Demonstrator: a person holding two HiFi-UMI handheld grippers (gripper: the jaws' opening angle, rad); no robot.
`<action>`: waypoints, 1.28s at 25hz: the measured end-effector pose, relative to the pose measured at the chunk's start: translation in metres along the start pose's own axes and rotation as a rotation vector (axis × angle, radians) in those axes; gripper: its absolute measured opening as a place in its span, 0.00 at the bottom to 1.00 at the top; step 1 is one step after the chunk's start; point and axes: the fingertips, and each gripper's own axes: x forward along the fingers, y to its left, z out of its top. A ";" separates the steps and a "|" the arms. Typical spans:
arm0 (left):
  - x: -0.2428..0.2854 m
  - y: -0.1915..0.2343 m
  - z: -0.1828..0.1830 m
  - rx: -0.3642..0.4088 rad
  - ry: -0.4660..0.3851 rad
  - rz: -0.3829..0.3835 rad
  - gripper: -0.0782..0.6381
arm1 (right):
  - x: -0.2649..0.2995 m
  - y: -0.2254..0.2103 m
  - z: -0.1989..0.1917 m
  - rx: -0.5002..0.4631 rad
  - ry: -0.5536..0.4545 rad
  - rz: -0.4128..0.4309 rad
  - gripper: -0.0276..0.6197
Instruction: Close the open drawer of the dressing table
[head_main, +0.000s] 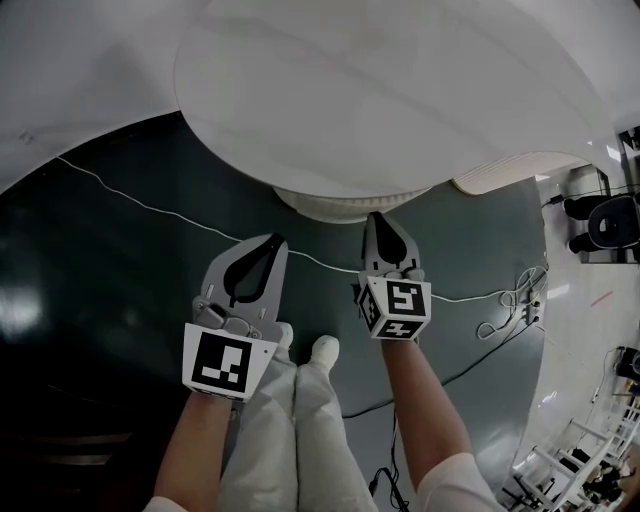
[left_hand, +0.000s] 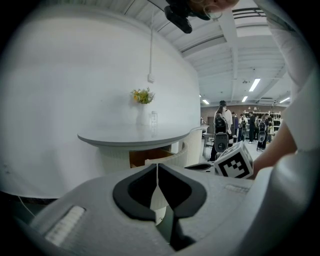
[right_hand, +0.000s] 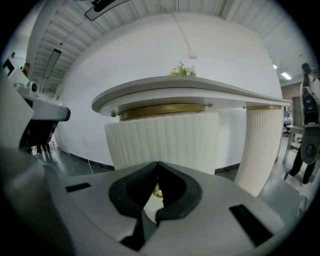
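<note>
The white round dressing table (head_main: 400, 90) fills the top of the head view. Its ribbed, curved drawer front (head_main: 345, 205) sticks out from under the top. In the left gripper view the drawer (left_hand: 172, 156) stands open, showing a brown wooden inside (left_hand: 142, 157). My right gripper (head_main: 374, 218) is shut and empty, its tips right at the drawer front (right_hand: 165, 140); a small gold knob (right_hand: 157, 191) shows behind the jaws. My left gripper (head_main: 277, 241) is shut on nothing, hanging over the dark floor to the drawer's left.
A thin white cable (head_main: 140, 203) crosses the dark floor (head_main: 120, 290), and more cables (head_main: 505, 310) lie at the right. A vase of flowers (left_hand: 143, 98) stands on the table. A ribbed white column (right_hand: 260, 145) supports the top. People (left_hand: 221, 125) stand far off.
</note>
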 end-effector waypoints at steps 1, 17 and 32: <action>0.000 -0.001 0.001 0.001 -0.001 -0.001 0.13 | 0.002 -0.001 0.001 -0.003 -0.005 0.004 0.04; 0.006 0.011 -0.001 -0.003 -0.006 0.013 0.13 | 0.042 -0.002 0.017 -0.131 -0.016 0.015 0.04; 0.004 0.016 0.001 -0.013 -0.007 0.023 0.13 | 0.065 -0.007 0.027 -0.083 -0.045 0.007 0.04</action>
